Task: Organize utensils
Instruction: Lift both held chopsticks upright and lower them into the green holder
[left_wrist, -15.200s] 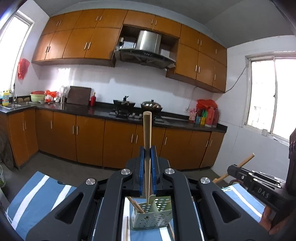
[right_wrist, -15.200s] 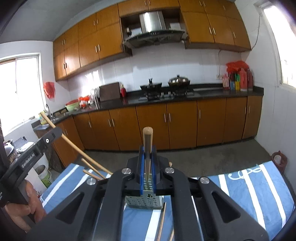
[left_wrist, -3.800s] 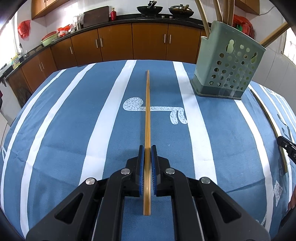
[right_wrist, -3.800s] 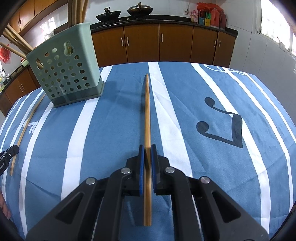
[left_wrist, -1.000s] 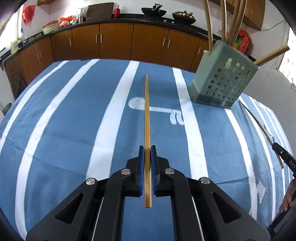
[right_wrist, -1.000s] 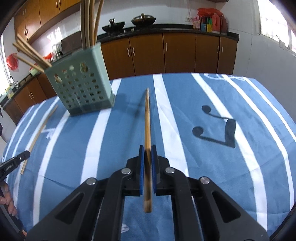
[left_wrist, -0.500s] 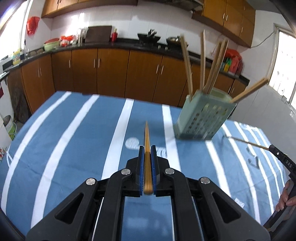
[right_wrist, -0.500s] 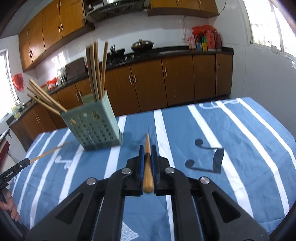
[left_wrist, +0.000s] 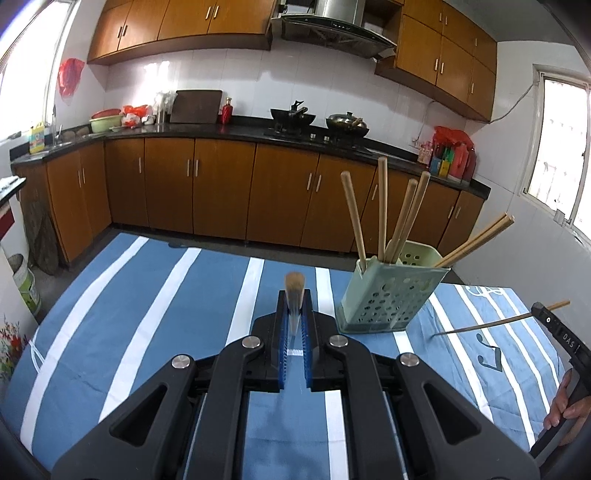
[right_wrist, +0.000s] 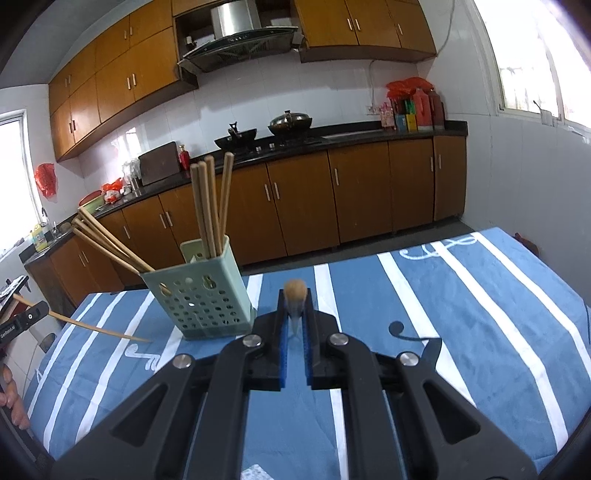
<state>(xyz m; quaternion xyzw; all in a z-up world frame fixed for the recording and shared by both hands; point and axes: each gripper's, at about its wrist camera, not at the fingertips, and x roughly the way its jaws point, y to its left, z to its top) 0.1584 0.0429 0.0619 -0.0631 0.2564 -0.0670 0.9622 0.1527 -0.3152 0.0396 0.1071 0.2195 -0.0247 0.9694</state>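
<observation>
One wooden chopstick (left_wrist: 294, 295) is clamped between the closed jaws of the left gripper (left_wrist: 294, 325), seen almost end-on so that only its blunt tip stands clear beyond the blue pads (left_wrist: 283, 332); a second chopstick (right_wrist: 294, 299) is gripped in the same way by the right gripper (right_wrist: 294, 328), whose jaws are likewise shut on it. Each stick is held along the line of its jaws, which is judged to suit a lengthwise drop into a narrow opening. The green perforated holder (left_wrist: 388, 295) stands on the blue striped cloth of the desk (left_wrist: 147, 314), ahead and to the right of the left jaws and ahead and to the left of the right jaws, so it lies between the two grippers. Several chopsticks already stand in it, some upright and some leaning out over the rim, which suggests the sorting is well along. In the left wrist view the right gripper's stick is seen at the far right with its thin end pointing down towards the cloth, clear of the holder. Both sticks are lifted off the cloth and well apart from the holder's mouth; each would probably need to be tipped point-down above the rim before release, and the leaning sticks could be knocked if the approach is careless.
</observation>
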